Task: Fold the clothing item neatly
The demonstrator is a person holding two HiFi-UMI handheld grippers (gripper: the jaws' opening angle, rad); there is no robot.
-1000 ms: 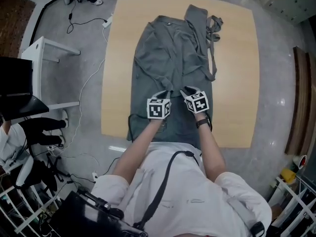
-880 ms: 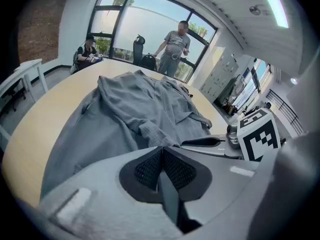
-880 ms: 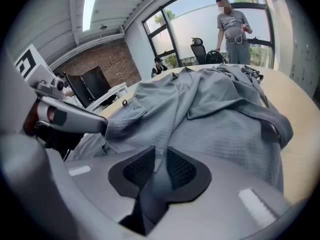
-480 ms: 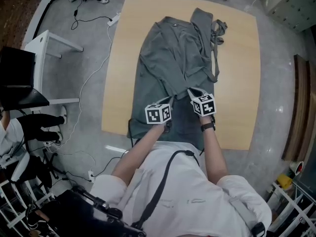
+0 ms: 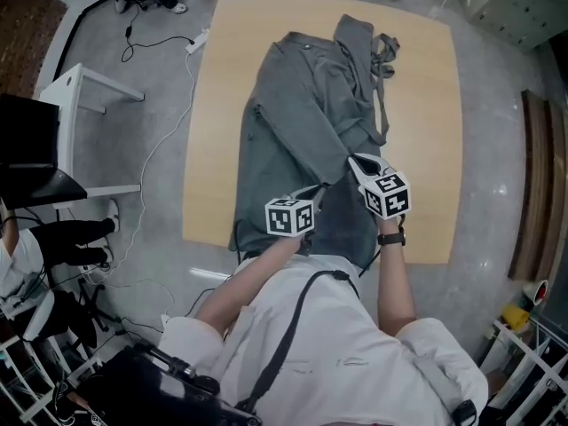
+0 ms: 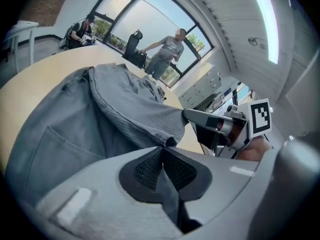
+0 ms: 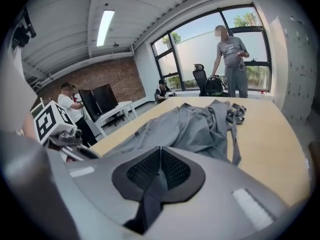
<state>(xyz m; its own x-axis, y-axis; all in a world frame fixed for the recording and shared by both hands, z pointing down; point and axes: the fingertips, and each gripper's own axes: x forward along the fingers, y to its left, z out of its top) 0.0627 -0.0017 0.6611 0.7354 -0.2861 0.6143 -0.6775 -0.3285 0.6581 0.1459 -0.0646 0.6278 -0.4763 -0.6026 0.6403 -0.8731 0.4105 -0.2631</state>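
A grey garment with straps [image 5: 302, 105] lies lengthwise on the light wooden table [image 5: 426, 105], its near end hanging over the front edge. My left gripper [image 5: 311, 191] is shut on a fold of the grey cloth, which is pinched between its pads [image 6: 162, 151]. My right gripper [image 5: 353, 160] is also shut on the cloth, a strip of it trailing out between the pads [image 7: 160, 154]. Both hold the fabric raised above the table, near the garment's [image 6: 100, 114] lower half. The loose straps [image 7: 235, 116] lie at the far right.
A white side table [image 5: 80, 96] and a black screen [image 5: 31, 158] stand left of the table, with cables [image 5: 169, 140] on the floor. A person [image 7: 231, 54] stands beyond the far end by office chairs. Bare wood shows on both sides of the garment.
Both grippers have lifted and drawn back toward the near edge with cloth in them. The right one has swung out to the right. A ridge of fabric now rises between them.
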